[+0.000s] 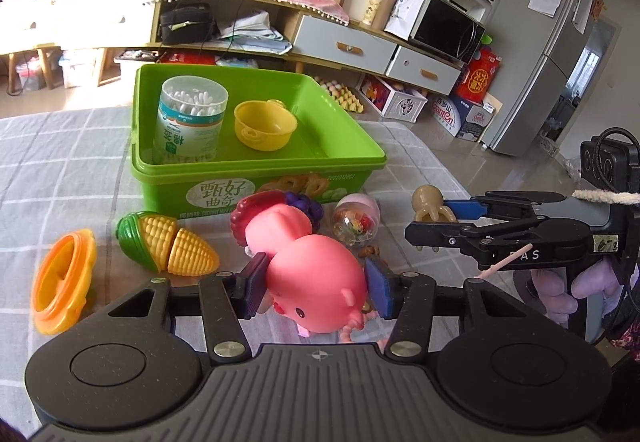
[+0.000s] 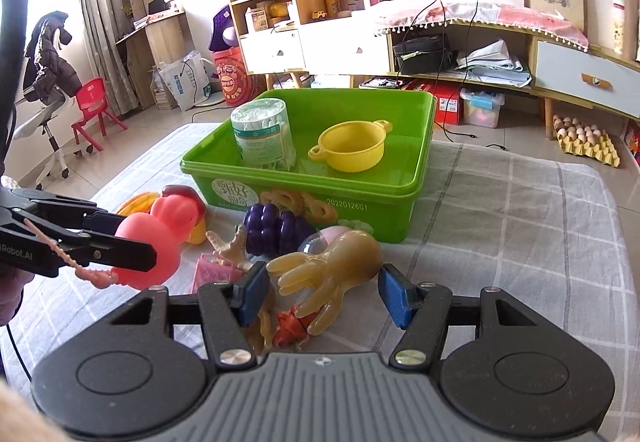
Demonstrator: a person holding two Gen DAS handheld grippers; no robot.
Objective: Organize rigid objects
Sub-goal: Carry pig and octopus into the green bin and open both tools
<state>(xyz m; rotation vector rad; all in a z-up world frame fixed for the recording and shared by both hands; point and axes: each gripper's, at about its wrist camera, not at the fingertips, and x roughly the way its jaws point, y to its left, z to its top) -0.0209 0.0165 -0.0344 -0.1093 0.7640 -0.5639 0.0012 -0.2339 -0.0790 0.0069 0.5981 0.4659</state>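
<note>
My left gripper (image 1: 316, 287) is shut on a pink rubber pig toy (image 1: 316, 262), both blue pads pressing its body; in the right wrist view this gripper (image 2: 134, 242) holds the pig (image 2: 150, 238) at the left, above the cloth. My right gripper (image 2: 323, 295) is shut on a tan rubber octopus toy (image 2: 336, 262), also seen from the side (image 1: 434, 220) with the octopus (image 1: 428, 200) at its tips. Behind both stands a green plastic box (image 1: 256, 172) (image 2: 304, 180) holding a cotton-swab jar (image 1: 192, 118) and a yellow toy pot (image 1: 264, 124).
On the grey checked tablecloth (image 1: 60, 170) lie a toy corn cob (image 1: 168, 246), an orange ring dish (image 1: 64, 282), purple grapes (image 2: 276, 228), a clear capsule with a pink cap (image 1: 356, 222), a starfish (image 2: 232, 246) and small bits. The table's right edge (image 1: 444, 170) drops to the floor.
</note>
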